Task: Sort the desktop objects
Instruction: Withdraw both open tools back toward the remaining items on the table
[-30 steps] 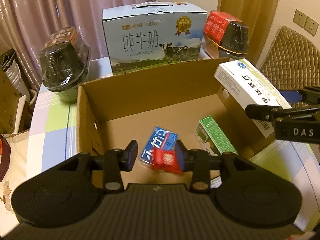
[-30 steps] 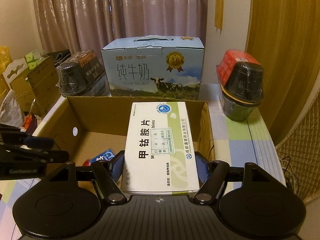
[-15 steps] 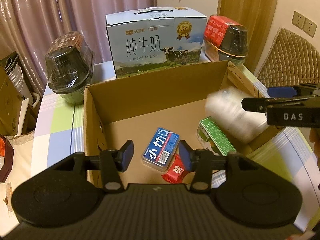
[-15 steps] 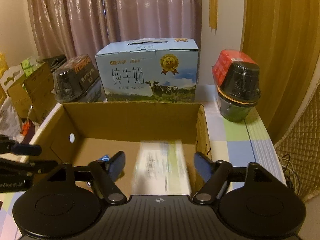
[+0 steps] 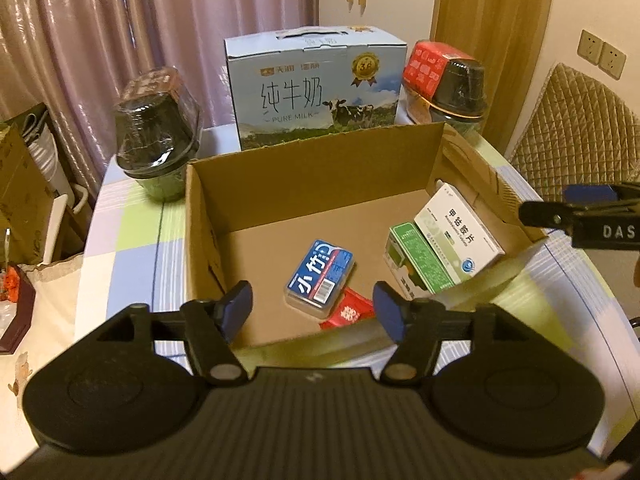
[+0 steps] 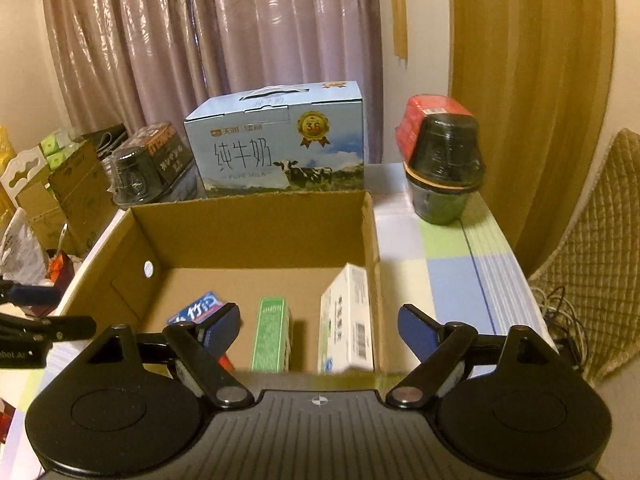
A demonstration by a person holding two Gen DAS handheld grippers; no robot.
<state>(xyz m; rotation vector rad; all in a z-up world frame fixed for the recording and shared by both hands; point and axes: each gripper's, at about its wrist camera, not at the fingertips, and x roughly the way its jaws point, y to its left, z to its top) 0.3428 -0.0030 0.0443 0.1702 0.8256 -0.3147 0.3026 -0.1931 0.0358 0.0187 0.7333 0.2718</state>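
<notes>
Inside the cardboard box (image 5: 320,184) your white medicine box (image 5: 458,236) and blue case (image 5: 320,272) now lie released; left gripper (image 5: 312,308) and right gripper (image 6: 320,326) have just spread their jaws, empty; fetch more.

Clutter behind and beside the sorting area
A blue milk carton (image 6: 280,148) with a cow picture stands at the back of the bench (image 6: 452,276), whose cloth is checked in green, blue and white; a dark wrapped bowl (image 5: 158,132) sits to its left, a red-lidded bowl (image 6: 442,160) to its right; pink curtains (image 6: 200,40) hang behind, a quilted chair back (image 5: 572,136) and wall sockets (image 5: 602,54) stand at right
</notes>
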